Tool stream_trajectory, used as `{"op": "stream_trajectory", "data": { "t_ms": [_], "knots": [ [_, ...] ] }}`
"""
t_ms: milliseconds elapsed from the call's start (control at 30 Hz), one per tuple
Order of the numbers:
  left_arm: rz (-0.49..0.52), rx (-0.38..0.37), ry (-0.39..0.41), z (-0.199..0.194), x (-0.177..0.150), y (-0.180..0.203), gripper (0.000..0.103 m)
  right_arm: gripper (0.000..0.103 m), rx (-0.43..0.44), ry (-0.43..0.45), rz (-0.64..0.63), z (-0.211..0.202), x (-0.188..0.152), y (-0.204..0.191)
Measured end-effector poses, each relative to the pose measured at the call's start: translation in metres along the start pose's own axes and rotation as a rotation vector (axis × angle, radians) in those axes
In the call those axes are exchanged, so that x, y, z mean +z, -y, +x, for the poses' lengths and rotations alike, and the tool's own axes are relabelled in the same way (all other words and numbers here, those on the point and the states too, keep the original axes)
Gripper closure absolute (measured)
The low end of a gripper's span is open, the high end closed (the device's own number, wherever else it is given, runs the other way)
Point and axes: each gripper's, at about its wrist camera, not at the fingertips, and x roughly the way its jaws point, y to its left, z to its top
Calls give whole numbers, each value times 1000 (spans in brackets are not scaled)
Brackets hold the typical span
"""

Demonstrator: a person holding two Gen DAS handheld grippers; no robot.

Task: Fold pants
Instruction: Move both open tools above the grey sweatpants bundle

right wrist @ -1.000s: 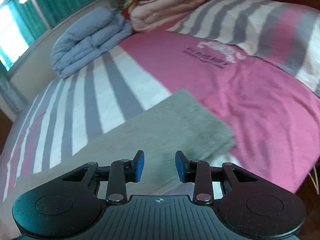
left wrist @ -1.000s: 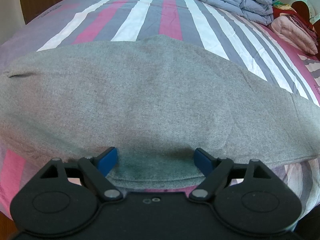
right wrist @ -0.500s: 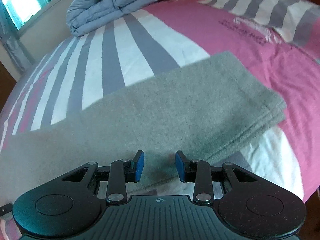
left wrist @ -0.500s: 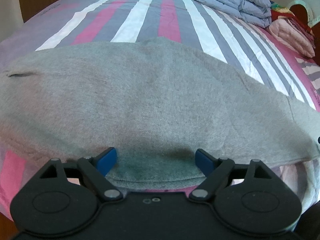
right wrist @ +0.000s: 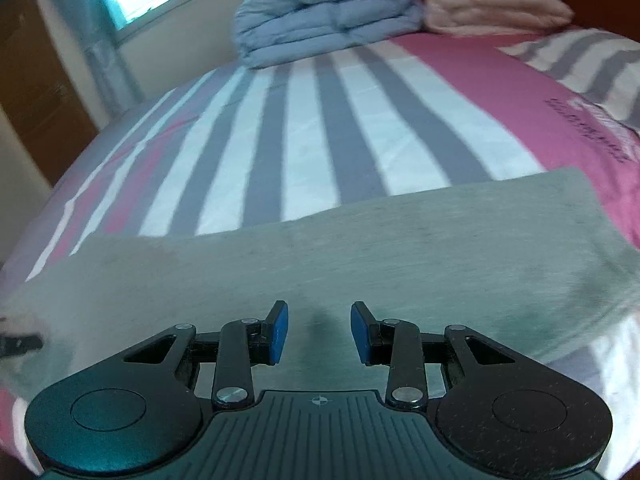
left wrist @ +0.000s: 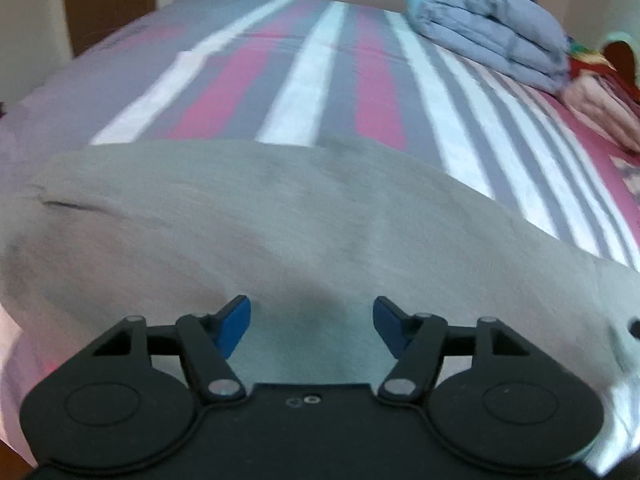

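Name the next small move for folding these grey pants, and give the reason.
Probably lower both grippers to the near edge and pinch it. The grey fleece pants lie flat on the striped bedsheet; the left gripper, its jaws just narrowed, and right gripper hold nothing.

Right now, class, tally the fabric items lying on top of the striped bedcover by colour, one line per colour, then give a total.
Grey: 1, the pants
Blue: 1, the folded quilt
Pale pink: 1, the folded blanket
Total: 3
A red and multicoloured bundle shows behind the pink one, too hidden to count.
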Motion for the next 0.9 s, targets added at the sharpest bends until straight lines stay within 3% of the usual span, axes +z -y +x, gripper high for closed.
{"op": "stream_trajectory", "data": {
  "t_ms": [100, 200, 300, 533, 667, 833, 900],
  "knots": [
    [-25, 74, -11, 17, 9, -29, 45, 68, 11, -17, 12, 8, -5, -4],
    [-126, 122, -40, 36, 16, -72, 49, 68, -11, -35, 12, 14, -11, 0],
    [-125, 187, -35, 37, 18, -94, 53, 68, -19, -50, 30, 19, -14, 5],
    [-97, 192, -31, 14, 8, -96, 61, 68, -27, -56, 19, 15, -18, 4],
    [-90, 126, -13, -16, -6, -91, 59, 68, 11, -44, 16, 8, -18, -5],
    [-187, 89, -47, -29, -23, -97, 58, 68, 44, -54, -5, 7, -21, -20],
    [-226, 91, -66, -32, -28, -104, 51, 68, 48, -56, 10, 7, -23, -19]
  ]
}}
